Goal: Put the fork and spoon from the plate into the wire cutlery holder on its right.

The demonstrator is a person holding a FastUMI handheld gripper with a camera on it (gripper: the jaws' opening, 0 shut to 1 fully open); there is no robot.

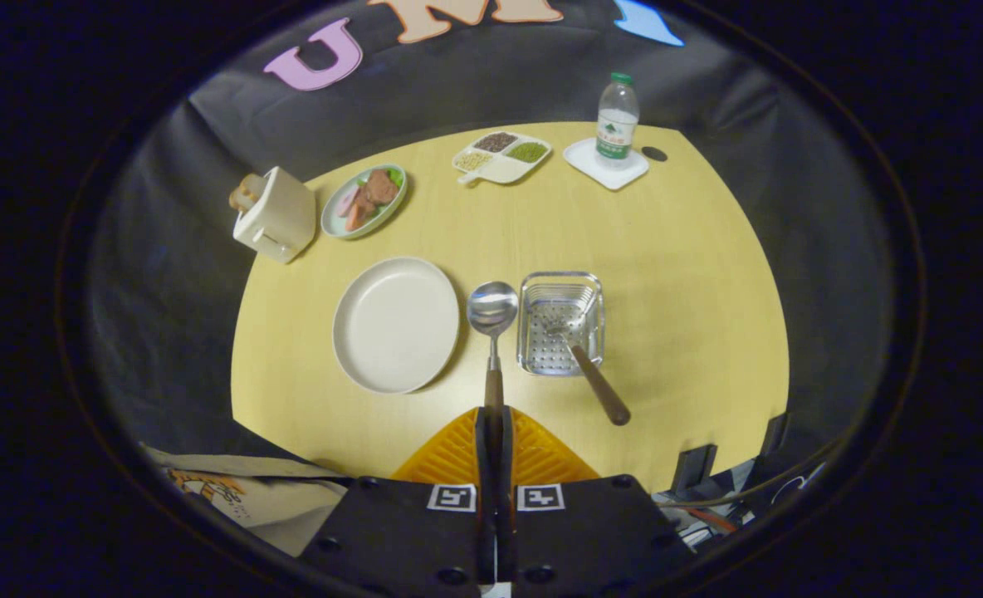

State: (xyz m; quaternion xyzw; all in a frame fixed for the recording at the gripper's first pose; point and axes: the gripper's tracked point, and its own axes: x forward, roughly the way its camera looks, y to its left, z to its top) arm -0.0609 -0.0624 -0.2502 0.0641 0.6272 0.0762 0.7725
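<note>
- A yellow desk (691, 274) carries the whole scene, with the task at its midpoint by the look of it.
- The round white plate (396, 324) lies bare; both pieces of cutlery are off it.
- The wire cutlery holder (561, 322), just right of the plate, already has one wooden-handled utensil (595, 384) in it, the head down in the basket and the handle leaning out over the near rim; it is presumably the fork, though the head is too hidden to be sure.
- The spoon (492, 309) points ahead of the gripper over the gap between plate and holder.
- The gripper (492, 419) is closed tight around the spoon's wooden handle, both fingers pressing on it.
- Left to do, judging from this: carry the spoon right and release it into the holder.
</note>
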